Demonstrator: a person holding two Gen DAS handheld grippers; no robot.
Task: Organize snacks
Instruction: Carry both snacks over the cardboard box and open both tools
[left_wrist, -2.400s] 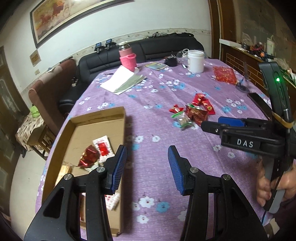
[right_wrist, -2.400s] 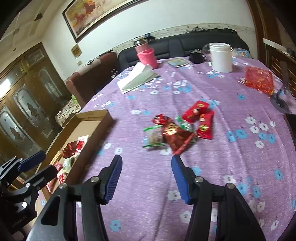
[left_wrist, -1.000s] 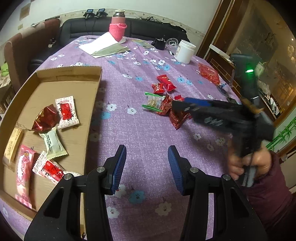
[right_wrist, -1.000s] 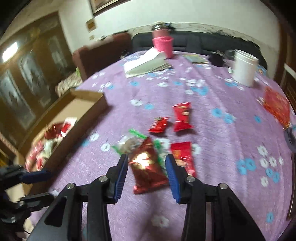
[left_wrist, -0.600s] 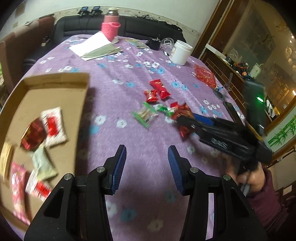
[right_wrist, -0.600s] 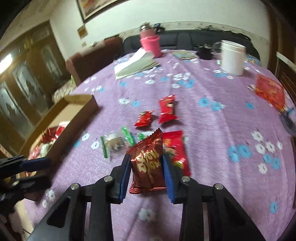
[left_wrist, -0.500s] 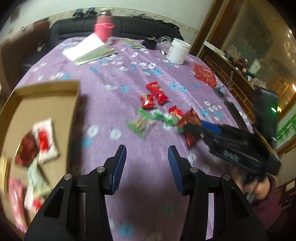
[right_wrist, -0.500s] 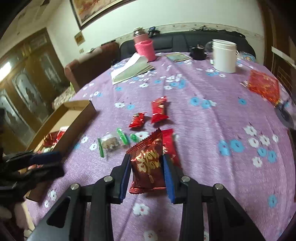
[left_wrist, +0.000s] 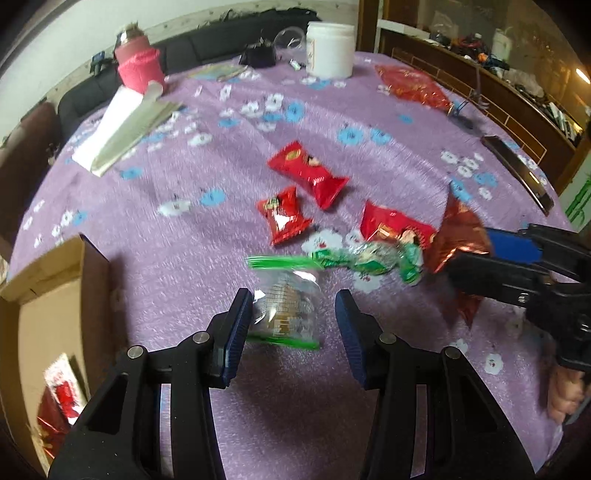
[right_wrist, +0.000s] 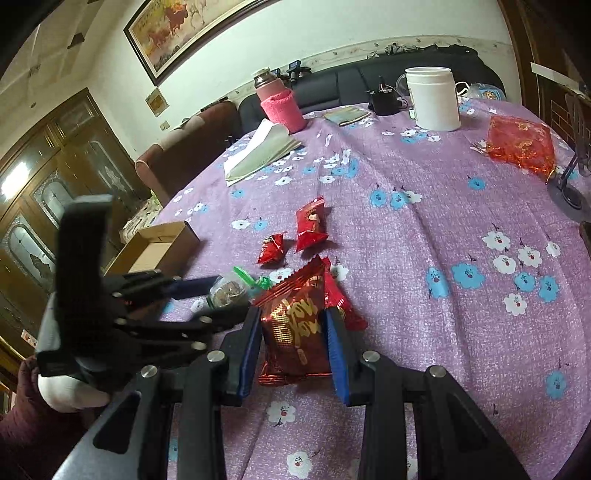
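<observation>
My right gripper (right_wrist: 291, 325) is shut on a dark red foil snack packet (right_wrist: 295, 332), held just above the purple flowered tablecloth (right_wrist: 424, 240). In the left wrist view that packet (left_wrist: 458, 236) hangs at the right gripper (left_wrist: 480, 254). My left gripper (left_wrist: 293, 328) is open, and a clear packet with green edges (left_wrist: 286, 314) lies between its fingers without being pressed. Loose beside it lie a green wrapped sweet (left_wrist: 369, 254) and three red packets (left_wrist: 308, 173) (left_wrist: 282, 216) (left_wrist: 395, 227). The cardboard box (left_wrist: 48, 314) at the left holds several snacks.
At the far side of the table stand a white jar (left_wrist: 330, 48) and a pink-sleeved flask (left_wrist: 138, 62), with folded papers (left_wrist: 125, 125) nearby. A red mesh bag (left_wrist: 410, 83) and a dark phone (left_wrist: 517, 170) lie at the right. A black sofa runs behind.
My left gripper swung from the box over to the snack pile and came down around the clear packet. My right gripper closed on the red foil packet and lifted it.
</observation>
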